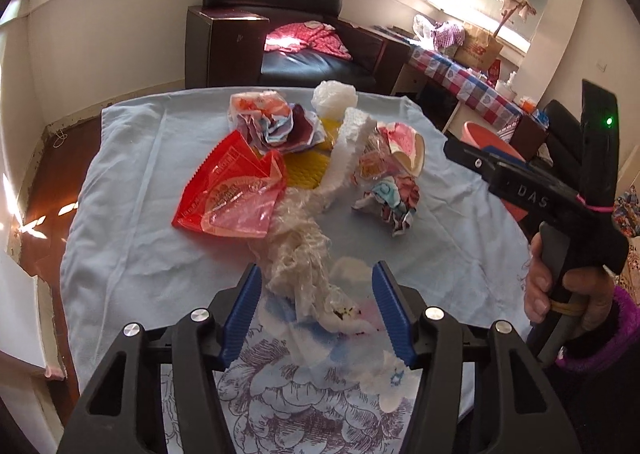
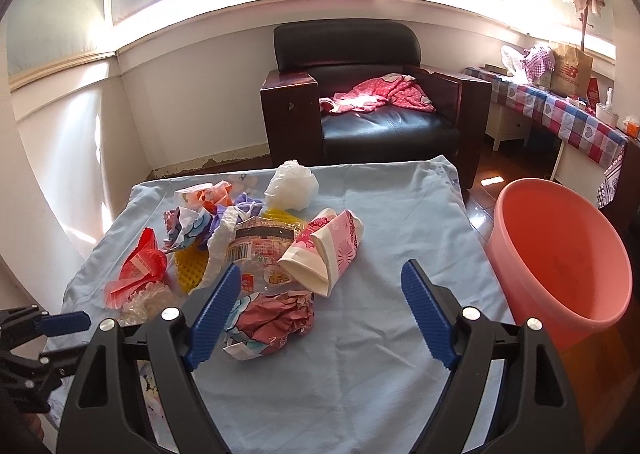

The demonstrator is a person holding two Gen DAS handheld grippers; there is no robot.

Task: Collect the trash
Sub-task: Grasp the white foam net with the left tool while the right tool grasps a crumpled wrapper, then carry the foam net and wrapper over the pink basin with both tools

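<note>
A heap of trash lies on a table under a light blue cloth (image 2: 380, 374). My left gripper (image 1: 316, 270) is open and tilted down. A strip of crinkled clear plastic (image 1: 296, 250) runs between its blue pads, which do not press on it. Beyond it lie a red plastic wrapper (image 1: 228, 190), a yellow mesh (image 1: 308, 166) and a white bag ball (image 1: 334, 94). My right gripper (image 2: 322, 268) stands open over bare cloth. A crumpled printed paper (image 2: 272, 318) lies by its left finger, and a flattened pink paper cup (image 2: 332, 250) lies just ahead.
A pink plastic basin (image 2: 560, 254) stands off the table's right edge. A black armchair (image 2: 380, 114) with pink clothing faces the far edge. A side table with a checked cloth (image 2: 568, 114) runs along the right wall. A hand (image 1: 560, 294) grips the right gripper's handle.
</note>
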